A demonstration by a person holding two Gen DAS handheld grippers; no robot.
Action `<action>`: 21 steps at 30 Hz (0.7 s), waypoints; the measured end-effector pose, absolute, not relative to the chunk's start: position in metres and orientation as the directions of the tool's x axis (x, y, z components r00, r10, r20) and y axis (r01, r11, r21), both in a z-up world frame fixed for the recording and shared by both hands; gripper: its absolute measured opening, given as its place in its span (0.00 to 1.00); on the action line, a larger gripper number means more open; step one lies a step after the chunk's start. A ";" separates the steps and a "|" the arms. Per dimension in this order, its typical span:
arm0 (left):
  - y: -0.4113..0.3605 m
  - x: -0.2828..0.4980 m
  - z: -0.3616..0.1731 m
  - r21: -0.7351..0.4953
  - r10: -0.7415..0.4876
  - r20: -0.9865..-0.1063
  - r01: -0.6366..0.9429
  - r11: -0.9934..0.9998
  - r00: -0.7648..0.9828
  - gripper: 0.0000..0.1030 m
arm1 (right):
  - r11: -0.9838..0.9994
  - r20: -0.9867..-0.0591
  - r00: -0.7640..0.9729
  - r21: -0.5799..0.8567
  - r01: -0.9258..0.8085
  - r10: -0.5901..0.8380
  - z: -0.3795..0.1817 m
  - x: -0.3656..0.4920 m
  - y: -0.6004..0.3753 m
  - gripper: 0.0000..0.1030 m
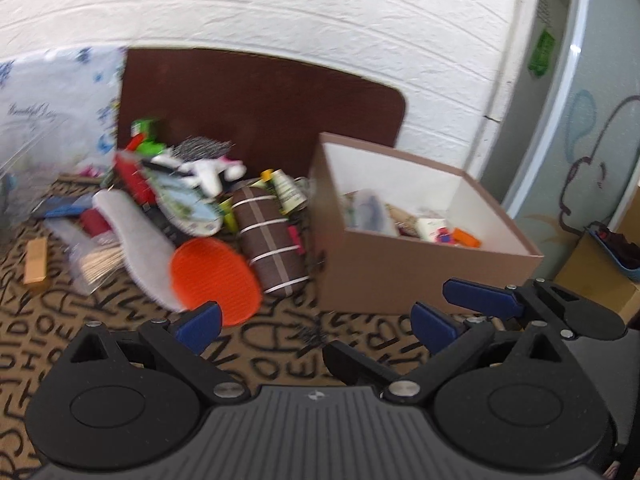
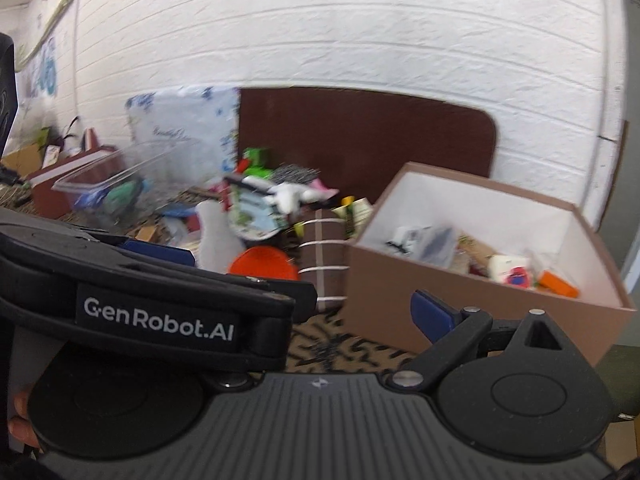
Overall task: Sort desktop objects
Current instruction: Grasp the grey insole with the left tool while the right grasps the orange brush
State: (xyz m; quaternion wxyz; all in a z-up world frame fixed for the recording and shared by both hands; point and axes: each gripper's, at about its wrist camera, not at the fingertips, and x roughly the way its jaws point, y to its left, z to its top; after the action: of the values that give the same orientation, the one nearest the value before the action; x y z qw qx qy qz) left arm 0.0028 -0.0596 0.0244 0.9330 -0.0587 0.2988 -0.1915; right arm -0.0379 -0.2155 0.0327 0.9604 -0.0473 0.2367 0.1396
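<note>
A pile of mixed objects lies on the patterned table: an orange oval brush (image 1: 216,276), a grey insole (image 1: 136,240), a brown striped pouch (image 1: 270,240) and a white toy (image 1: 208,174). To its right stands a brown cardboard box (image 1: 400,276) with several small items inside; it also shows in the right wrist view (image 2: 400,292). My left gripper (image 1: 316,320) is open and empty, low over the table in front of the pile and box. My right gripper (image 2: 308,304) is open and empty, with the left gripper's body (image 2: 160,312) covering its left finger.
A clear plastic tub (image 2: 104,188) stands at the left of the table. A flowered bag (image 1: 52,112) and a dark brown board (image 1: 260,108) lean on the white brick wall. A small wooden block (image 1: 35,260) lies at the left.
</note>
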 end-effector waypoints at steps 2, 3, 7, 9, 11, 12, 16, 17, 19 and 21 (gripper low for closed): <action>-0.045 0.004 0.017 -0.230 -0.370 -0.553 0.290 0.929 0.747 1.00 | 0.945 -0.488 0.830 -0.027 -0.325 0.271 0.025 -0.036 -0.198 0.93; -0.037 0.005 0.013 -0.231 -0.356 -0.561 0.272 0.934 0.747 1.00 | 0.940 -0.497 0.821 -0.028 -0.339 0.281 0.023 -0.034 -0.191 0.93; -0.011 0.015 0.001 -0.259 -0.318 -0.583 0.200 0.945 0.748 1.00 | 0.924 -0.529 0.791 -0.034 -0.381 0.307 0.012 -0.022 -0.167 0.93; -0.002 0.024 -0.005 -0.267 -0.300 -0.592 0.170 0.949 0.748 1.00 | 0.918 -0.541 0.783 -0.047 -0.394 0.308 0.007 -0.015 -0.158 0.93; 0.007 0.033 -0.011 -0.270 -0.278 -0.608 0.135 0.953 0.744 1.00 | 0.914 -0.552 0.777 -0.061 -0.400 0.303 0.002 -0.006 -0.152 0.93; 0.010 0.038 -0.014 -0.271 -0.267 -0.617 0.119 0.955 0.741 1.00 | 0.913 -0.557 0.774 -0.067 -0.402 0.300 -0.001 -0.001 -0.150 0.93; 0.021 0.059 -0.027 -0.278 -0.244 -0.643 0.076 0.958 0.726 1.00 | 0.911 -0.587 0.756 -0.072 -0.407 0.291 -0.014 0.017 -0.144 0.93; 0.023 0.065 -0.031 -0.280 -0.241 -0.650 0.068 0.958 0.720 1.00 | 0.911 -0.595 0.750 -0.071 -0.407 0.289 -0.018 0.022 -0.143 0.93; 0.027 0.077 -0.038 -0.288 -0.240 -0.659 0.056 0.956 0.713 0.99 | 0.911 -0.609 0.740 -0.066 -0.408 0.287 -0.024 0.031 -0.143 0.93; 0.030 0.087 -0.043 -0.298 -0.240 -0.665 0.044 0.954 0.707 0.98 | 0.908 -0.617 0.730 -0.061 -0.415 0.293 -0.031 0.038 -0.142 0.93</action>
State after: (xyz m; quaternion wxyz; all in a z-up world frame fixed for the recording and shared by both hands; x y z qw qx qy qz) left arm 0.0874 0.0296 -0.0434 0.9146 -0.1311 0.3747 -0.0775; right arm 0.0383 -0.1419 -0.0308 0.9250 -0.0977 0.3134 0.1913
